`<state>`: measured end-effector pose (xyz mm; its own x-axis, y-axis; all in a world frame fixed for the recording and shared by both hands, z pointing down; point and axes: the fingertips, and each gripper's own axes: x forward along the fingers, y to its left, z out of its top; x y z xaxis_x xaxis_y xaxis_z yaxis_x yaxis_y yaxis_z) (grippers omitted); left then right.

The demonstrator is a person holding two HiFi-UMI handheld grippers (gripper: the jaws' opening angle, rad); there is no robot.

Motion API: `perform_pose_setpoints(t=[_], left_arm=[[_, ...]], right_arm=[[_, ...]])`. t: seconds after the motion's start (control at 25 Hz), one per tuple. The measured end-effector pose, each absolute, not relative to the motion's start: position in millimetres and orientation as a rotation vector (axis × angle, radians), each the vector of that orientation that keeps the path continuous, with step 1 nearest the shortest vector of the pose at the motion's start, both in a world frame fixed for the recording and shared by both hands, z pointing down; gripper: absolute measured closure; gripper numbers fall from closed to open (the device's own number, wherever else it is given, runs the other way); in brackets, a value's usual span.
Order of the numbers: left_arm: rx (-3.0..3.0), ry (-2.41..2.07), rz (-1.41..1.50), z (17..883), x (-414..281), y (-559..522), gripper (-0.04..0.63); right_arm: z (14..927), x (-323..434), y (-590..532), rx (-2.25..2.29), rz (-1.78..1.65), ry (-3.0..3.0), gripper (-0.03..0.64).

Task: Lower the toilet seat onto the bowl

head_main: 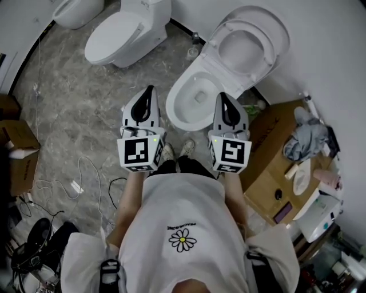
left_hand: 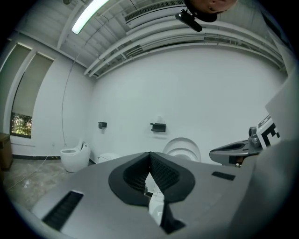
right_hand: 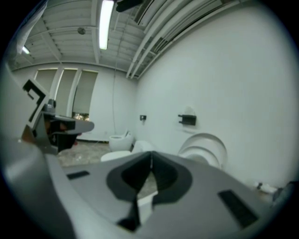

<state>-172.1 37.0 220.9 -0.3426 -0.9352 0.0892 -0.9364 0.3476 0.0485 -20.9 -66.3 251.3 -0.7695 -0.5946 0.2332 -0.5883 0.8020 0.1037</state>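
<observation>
Three toilets [head_main: 197, 94] [head_main: 123, 34] [head_main: 77, 10], one seat [head_main: 240, 27] up; two tools [head_main: 150, 90] [head_main: 222, 97] (both closed)

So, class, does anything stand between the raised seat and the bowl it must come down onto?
Nothing visible does. The seat stands raised behind the bowl, whose rim is bare. The left gripper and right gripper are shut, empty and short of the seat.

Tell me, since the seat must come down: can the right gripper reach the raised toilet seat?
Probably yes: the right gripper, shut and empty, hovers by the bowl, with nothing between it and the upright seat.
</observation>
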Motion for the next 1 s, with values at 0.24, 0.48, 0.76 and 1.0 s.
perform_pose_setpoints(t=[0.24, 0.48, 0.76, 1.0], left_arm=[[1.806, -2.442, 0.006, 218.8, -149.2, -2.1, 0.571], [1.953, -2.354, 0.023, 213.8, -125.8, -47.2, 0.571], [2.165, -2.173, 0.015, 213.1, -100.7, -98.2, 0.571], [2.249, -2.083, 0.012, 211.1, -111.4, -119.9, 0.571]], right_arm=[[251.8, 17.3, -96.5, 1.066, 0.004, -2.727, 0.586], [250.7, 62.1, -116.9, 1.267, 0.047, -2.664, 0.588], [246.0, 99.9, -134.9, 1.540, 0.050, -2.538, 0.588], [248.1, 105.9, -135.3, 1.812, 0.142, -2.387, 0.586]])
